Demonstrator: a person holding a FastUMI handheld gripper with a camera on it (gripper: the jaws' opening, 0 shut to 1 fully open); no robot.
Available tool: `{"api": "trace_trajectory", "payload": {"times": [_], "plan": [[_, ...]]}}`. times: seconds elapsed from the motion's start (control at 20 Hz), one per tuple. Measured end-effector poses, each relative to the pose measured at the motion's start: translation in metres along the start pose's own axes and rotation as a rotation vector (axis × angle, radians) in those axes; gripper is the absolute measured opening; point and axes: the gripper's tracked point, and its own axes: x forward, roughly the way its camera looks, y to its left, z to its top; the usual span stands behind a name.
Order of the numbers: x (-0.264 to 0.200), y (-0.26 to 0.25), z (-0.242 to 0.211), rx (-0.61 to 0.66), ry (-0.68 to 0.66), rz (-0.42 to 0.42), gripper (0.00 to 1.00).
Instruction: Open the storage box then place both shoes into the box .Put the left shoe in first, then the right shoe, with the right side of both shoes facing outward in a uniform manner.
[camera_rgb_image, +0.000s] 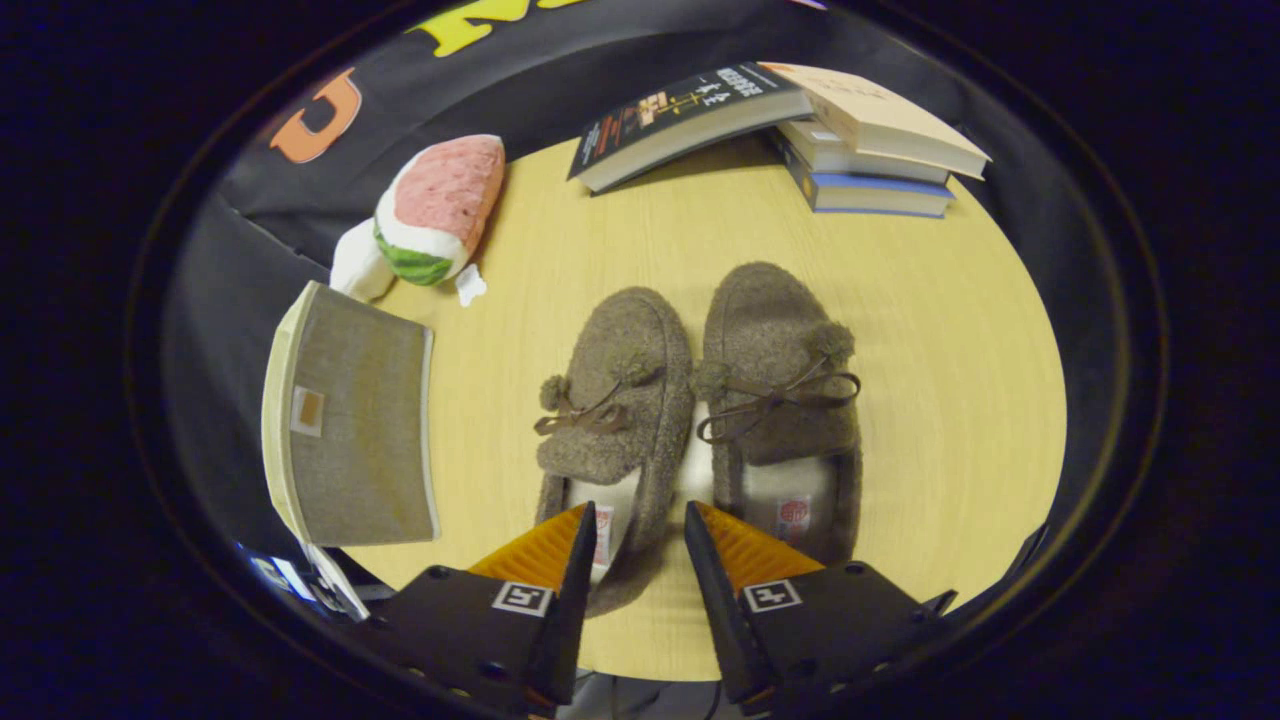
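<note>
Two brown fuzzy slippers with bow laces stand side by side on the wooden table (950, 380), toes pointing away from me. The left shoe (620, 390) and the right shoe (780, 370) touch along their inner sides. My gripper (640, 520) hovers open above their heels, the gap between its fingers lined up with the seam between the two shoes and nothing held. A grey fabric storage box (350, 430) with a cream rim and a small tag sits left of the shoes at the table's edge, its lid down.
A watermelon-slice plush toy (435, 215) lies beyond the box, at the table's far left. A stack of books (870, 145) sits at the far side, with a dark-covered book (690, 120) leaning on it. Bare tabletop spreads right of the shoes.
</note>
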Motion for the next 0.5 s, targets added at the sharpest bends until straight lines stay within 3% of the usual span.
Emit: {"api": "trace_trajectory", "payload": {"times": [0.05,0.2,0.45,0.5], "plan": [[0.004,0.003,0.001,0.015,0.008,0.013,0.49],[0.022,-0.013,0.006,0.027,0.017,-0.071,0.34],[0.028,-0.011,0.010,-0.026,-0.004,-0.079,0.05],[0.026,-0.011,0.009,-0.037,-0.010,-0.080,0.05]]}}
